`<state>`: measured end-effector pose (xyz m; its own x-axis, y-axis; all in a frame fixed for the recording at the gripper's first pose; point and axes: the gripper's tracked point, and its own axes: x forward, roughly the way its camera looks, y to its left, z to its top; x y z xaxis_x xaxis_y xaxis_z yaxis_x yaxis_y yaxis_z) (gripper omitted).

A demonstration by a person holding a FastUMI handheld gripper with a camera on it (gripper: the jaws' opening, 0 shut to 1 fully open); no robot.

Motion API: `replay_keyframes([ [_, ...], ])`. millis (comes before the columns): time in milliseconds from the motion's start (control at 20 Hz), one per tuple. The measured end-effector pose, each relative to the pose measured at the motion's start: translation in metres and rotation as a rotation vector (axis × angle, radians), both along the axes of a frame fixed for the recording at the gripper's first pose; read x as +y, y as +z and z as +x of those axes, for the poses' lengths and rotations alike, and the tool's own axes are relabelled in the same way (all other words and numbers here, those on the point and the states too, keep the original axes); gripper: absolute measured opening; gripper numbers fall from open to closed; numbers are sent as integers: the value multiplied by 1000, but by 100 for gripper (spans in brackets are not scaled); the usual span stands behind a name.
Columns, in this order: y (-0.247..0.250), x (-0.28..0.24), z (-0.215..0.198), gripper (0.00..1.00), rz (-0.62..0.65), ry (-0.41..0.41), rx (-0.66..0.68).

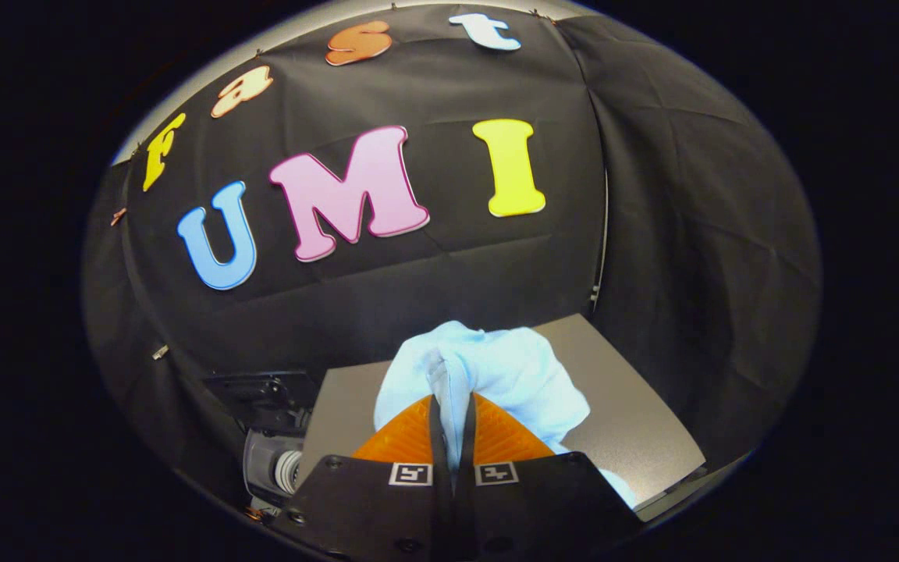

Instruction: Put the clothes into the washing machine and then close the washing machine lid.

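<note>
The jaws of the gripper (pixel 450 406) are nearly closed, clamped on a fold of light blue cloth (pixel 496 375). The cloth is bunched at 12 o'clock from the jaws, above the grey table (pixel 637 421), with a grey device (pixel 270 460) seen at 9 o'clock.

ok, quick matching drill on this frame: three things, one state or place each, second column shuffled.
Things:
1. hand-held gripper
2. pale blue garment
3. grey flat panel

States or places:
A. lies under the bunched cloth, in front of the black booth wall
B. shut, both fingers pressing a fold
C. pinched and bunched up just ahead of the fingers

Pairs: 1-B, 2-C, 3-A
</note>
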<state>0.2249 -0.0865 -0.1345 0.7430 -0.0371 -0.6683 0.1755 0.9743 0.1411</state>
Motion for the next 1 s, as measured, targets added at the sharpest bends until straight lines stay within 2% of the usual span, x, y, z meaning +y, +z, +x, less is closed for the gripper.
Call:
replay_keyframes([
  [300,104,56,3,5,-17,75,-245],
  [500,141,110,3,5,10,151,-365],
  [700,147,184,3,5,116,296,-397],
  [1000,121,284,-5,5,242,524,-384],
])
